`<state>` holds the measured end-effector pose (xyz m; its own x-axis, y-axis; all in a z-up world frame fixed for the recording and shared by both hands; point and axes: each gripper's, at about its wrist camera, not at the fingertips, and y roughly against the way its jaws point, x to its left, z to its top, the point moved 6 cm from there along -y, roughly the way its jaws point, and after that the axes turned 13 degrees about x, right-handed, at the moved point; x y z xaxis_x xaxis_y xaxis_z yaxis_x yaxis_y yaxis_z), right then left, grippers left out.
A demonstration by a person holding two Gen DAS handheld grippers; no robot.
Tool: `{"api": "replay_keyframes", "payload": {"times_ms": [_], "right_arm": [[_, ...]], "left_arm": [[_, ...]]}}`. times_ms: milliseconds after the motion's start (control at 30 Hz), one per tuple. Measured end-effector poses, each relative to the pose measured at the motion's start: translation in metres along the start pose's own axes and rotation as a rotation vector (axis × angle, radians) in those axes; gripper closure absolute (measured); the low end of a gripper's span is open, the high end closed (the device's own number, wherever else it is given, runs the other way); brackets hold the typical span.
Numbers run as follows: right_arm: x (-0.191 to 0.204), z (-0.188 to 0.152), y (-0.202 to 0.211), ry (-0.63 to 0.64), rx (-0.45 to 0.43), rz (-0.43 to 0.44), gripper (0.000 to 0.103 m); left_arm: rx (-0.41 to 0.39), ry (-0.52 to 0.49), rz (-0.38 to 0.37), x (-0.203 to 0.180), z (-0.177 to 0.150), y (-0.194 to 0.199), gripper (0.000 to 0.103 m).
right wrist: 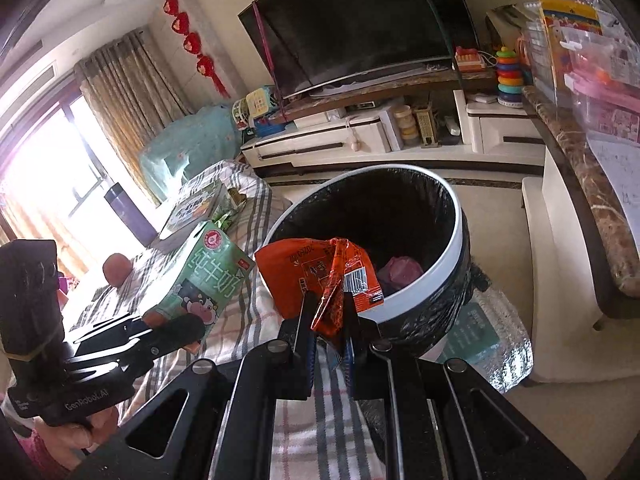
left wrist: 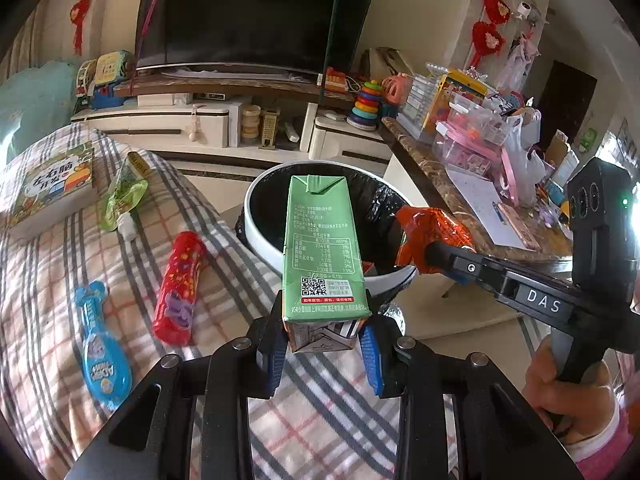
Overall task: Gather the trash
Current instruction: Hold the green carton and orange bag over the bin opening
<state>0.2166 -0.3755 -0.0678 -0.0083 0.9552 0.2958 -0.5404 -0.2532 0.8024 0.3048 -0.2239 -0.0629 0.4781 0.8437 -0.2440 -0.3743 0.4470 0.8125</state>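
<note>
Drop-off step imo: left gripper (left wrist: 324,344) clamped on milk carton (left wrist: 325,248), right gripper (right wrist: 329,320) pinching orange wrapper (right wrist: 320,268), both held w/ bin (right wrist: 460,232) just ahead. Next: move over the rim, then let go.

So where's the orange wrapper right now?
The orange wrapper is pinched in the right gripper, at the near rim of the bin, right of the milk carton.
</note>
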Motion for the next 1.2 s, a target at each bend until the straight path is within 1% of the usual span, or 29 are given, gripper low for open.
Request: {"api": "replay_keyframes", "payload": {"times_ms": [833,1200], "right_arm": [[-0.015,0.033,-0.009,0.021,0.003,-0.023,0.092],[-0.020,0.046,-0.020,0.027,0.027,-0.052,0.092]], "left_arm": [[0.011,-0.035,0.021,-0.008,0.038,-0.027,0.072],[0.020,-0.047,0.032,-0.007,0.059,-0.039,0.072]]}}
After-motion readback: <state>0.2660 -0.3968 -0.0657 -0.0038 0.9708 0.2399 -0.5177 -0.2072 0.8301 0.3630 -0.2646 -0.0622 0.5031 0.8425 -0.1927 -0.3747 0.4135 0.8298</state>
